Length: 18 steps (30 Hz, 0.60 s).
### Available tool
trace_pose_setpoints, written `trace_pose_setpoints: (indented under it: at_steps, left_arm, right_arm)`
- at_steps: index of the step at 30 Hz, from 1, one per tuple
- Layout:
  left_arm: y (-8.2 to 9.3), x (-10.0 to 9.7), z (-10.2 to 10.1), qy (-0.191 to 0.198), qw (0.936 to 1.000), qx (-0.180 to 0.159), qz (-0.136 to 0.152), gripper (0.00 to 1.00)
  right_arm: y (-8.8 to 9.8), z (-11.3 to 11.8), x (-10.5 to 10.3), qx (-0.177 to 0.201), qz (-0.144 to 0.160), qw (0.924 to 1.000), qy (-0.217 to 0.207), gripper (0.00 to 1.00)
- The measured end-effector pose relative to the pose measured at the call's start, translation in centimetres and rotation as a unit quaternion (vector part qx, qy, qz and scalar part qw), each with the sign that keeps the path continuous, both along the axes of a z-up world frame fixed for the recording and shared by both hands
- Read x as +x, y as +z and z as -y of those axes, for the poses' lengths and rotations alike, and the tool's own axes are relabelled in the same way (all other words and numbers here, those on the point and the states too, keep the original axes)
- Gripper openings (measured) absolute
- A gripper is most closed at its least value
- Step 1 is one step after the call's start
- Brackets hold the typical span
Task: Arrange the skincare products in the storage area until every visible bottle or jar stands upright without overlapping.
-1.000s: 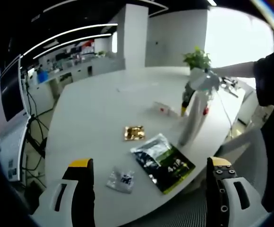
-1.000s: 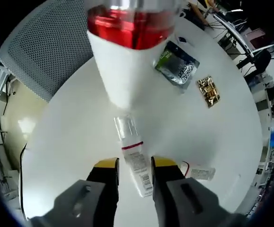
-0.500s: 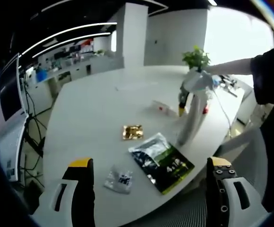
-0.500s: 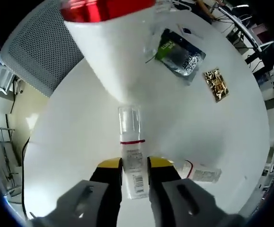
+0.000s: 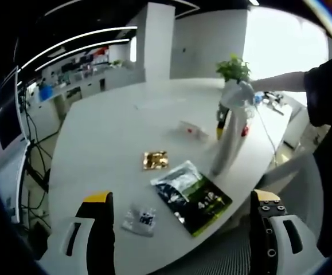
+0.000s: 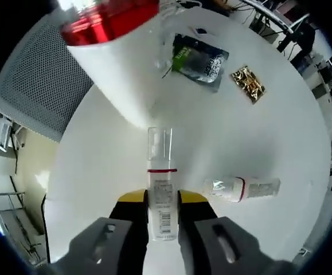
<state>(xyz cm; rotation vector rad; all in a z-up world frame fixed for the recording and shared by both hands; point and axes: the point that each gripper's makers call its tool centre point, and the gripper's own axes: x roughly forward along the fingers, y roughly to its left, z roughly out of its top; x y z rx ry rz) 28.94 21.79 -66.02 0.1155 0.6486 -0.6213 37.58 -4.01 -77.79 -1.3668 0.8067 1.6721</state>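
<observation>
clear-capped bottle (image 6: pixel 161 195) | between right jaws, gripped | left jaws spread wide

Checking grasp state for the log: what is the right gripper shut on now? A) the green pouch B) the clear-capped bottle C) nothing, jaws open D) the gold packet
B: in the right gripper view the right gripper has both jaws pressed against the clear-capped bottle, while the gold packet and green pouch lie apart on the table.
</observation>
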Motion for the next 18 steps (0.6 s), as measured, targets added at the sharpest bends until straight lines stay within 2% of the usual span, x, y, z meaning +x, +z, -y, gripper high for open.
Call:
trace_pose_setpoints:
  at_steps: [7, 13, 18]
  left_arm:
    - [0.2, -0.2, 0.5, -0.009, 1.0, 0.002, 0.004, 0.97]
    - [0.4, -0.4, 1.0, -0.02, 0.9998, -0.001, 0.006, 0.97]
    - [0.5, -0.4, 1.1, -0.025, 0.9997, 0.0, 0.008, 0.97]
  right_arm:
    - [0.5, 1.9, -0.3, 0.009, 0.011, 0.998, -0.061, 0.17]
    - [0.9, 3.4, -1.0, 0.014, 0.016, 0.9954, -0.093, 0.17]
    - [1.6, 4.5, -1.8, 0.032, 0.019, 0.99, -0.136, 0.17]
